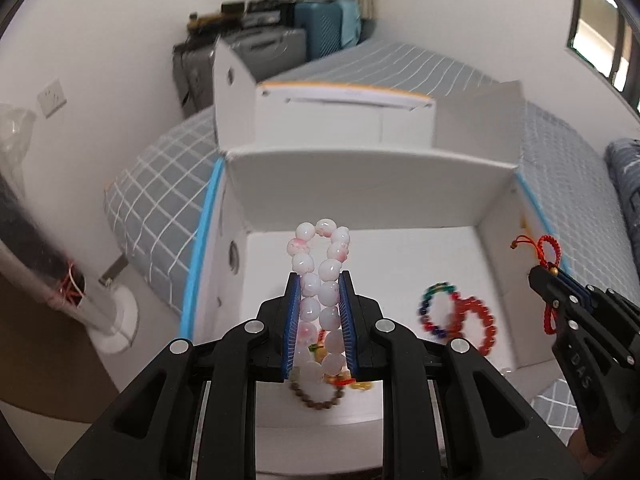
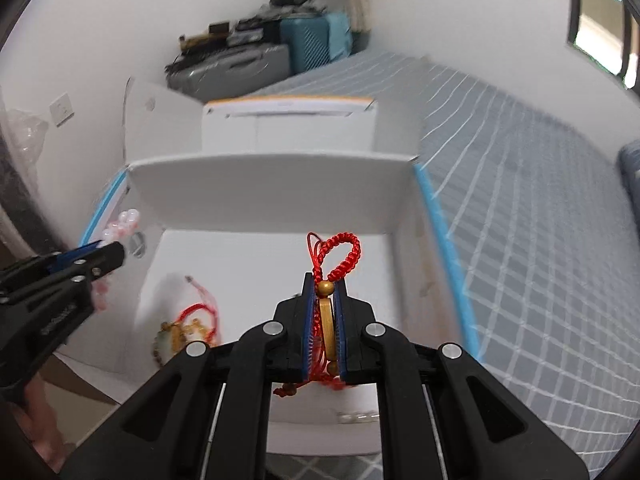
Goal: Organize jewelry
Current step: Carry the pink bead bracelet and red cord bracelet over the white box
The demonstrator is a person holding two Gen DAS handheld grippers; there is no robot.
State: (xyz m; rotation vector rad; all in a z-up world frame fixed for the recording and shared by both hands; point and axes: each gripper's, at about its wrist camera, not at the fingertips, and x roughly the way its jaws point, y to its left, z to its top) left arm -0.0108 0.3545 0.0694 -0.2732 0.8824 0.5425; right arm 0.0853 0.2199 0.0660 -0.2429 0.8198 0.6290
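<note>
**A:** What does the left gripper (image 1: 319, 304) have?

**B:** Its blue-padded jaws are clamped on a bracelet of round white and pink-flecked beads (image 1: 320, 276). The loop stands up between the fingers and rises past the tips, raised above the floor of the open white cardboard box with blue-taped edges (image 1: 372, 184).

**A:** And beneath it?

**B:** Just under the fingertips, on the box floor, lies a thin strand of small brown beads (image 1: 320, 400), with some yellow and red bits beside it, too blurred to name. Off to the gripper's right, on the same floor, a multicoloured bead bracelet (image 1: 434, 308) touches a red bead bracelet (image 1: 478, 326).

**A:** The right gripper (image 2: 325, 312)?

**B:** Clenched on a braided red cord bracelet with a gold bead and gold disc (image 2: 336, 256); the disc sits between the pads and the red loop stands above the tips, over the box interior. To its left, low in the box, a tangle of red string and amber beads (image 2: 188, 328) rests on the floor.

**A:** Around the box?

**B:** It sits on a grey bedcover with a white grid pattern (image 2: 520, 240), stretching away to the right gripper's right.
</note>
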